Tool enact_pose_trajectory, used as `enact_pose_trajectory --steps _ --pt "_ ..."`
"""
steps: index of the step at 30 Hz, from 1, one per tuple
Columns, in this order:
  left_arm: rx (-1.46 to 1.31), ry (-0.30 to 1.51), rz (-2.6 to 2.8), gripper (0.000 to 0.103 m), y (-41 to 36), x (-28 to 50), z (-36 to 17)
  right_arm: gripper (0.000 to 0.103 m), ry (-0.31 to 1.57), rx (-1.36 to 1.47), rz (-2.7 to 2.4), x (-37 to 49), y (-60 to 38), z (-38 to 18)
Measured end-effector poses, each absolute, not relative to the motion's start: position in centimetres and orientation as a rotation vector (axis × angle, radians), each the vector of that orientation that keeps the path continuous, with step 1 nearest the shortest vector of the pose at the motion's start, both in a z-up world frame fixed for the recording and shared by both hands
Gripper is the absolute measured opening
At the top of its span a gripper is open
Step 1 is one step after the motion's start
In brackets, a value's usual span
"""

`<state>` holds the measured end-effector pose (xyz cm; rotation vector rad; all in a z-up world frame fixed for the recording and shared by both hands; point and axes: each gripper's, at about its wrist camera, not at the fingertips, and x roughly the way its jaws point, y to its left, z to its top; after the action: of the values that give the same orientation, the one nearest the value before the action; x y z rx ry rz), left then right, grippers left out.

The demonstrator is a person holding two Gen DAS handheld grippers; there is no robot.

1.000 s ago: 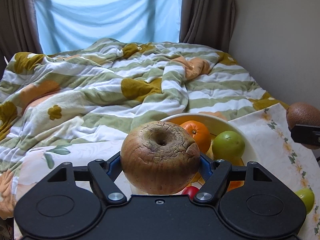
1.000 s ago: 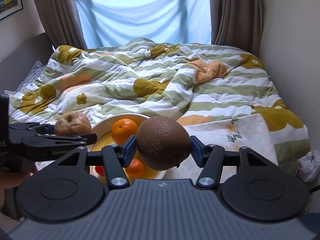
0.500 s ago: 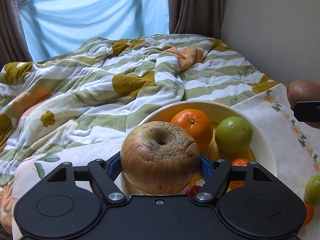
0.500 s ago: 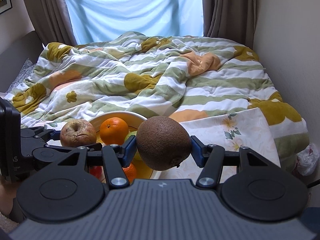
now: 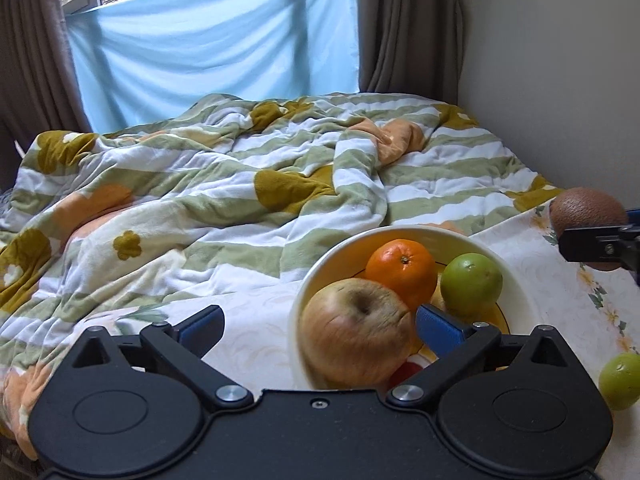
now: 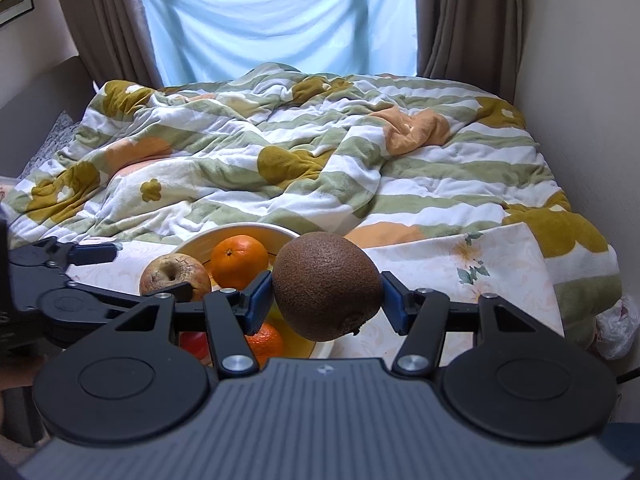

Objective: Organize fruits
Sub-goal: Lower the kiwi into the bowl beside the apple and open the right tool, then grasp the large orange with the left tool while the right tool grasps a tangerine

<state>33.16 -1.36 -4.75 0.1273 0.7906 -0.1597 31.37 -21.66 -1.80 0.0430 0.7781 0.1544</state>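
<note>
My left gripper (image 5: 318, 326) is open, its blue pads wide apart. A wrinkled brownish apple (image 5: 354, 344) sits in the white bowl (image 5: 520, 300), close to the right pad; I cannot tell if they touch. An orange (image 5: 402, 272) and a green fruit (image 5: 472, 284) lie behind it in the bowl. My right gripper (image 6: 326, 294) is shut on a brown kiwi (image 6: 326, 284), held just right of the bowl (image 6: 240, 230). The apple also shows in the right wrist view (image 6: 174, 276).
A second green fruit (image 5: 622, 380) lies on the floral cloth (image 5: 560, 292) right of the bowl. A small orange (image 6: 266, 342) and a red fruit (image 6: 194, 344) lie low in the bowl. A rumpled striped blanket (image 5: 240, 184) covers the bed behind. A wall (image 5: 560, 80) stands right.
My left gripper has opened and let go of the apple, which now rests in the bowl. The right gripper still holds the kiwi and has moved closer to the bowl.
</note>
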Motion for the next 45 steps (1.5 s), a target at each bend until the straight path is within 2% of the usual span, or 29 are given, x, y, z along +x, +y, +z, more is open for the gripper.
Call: enact_pose_trajectory --steps 8,28,31,33,45 --pt "0.071 0.804 -0.109 0.103 1.2 30.0 -3.6 0.072 0.794 -0.033 0.24 32.1 -19.2 -2.3" --pt "0.052 0.811 -0.039 0.103 3.8 26.0 -3.8 0.073 0.863 -0.316 0.345 33.4 -11.8 -7.9" --pt "0.056 0.81 -0.031 0.103 3.6 25.6 -3.7 0.085 0.812 -0.345 0.334 32.8 -11.4 -7.8" --pt "0.061 0.805 -0.027 0.103 3.5 25.2 -3.5 0.099 0.796 -0.351 0.318 32.3 -11.4 -7.5" --pt "0.058 0.764 0.007 0.103 2.1 22.3 -1.3 0.101 0.775 -0.223 0.306 29.7 -14.8 -4.7"
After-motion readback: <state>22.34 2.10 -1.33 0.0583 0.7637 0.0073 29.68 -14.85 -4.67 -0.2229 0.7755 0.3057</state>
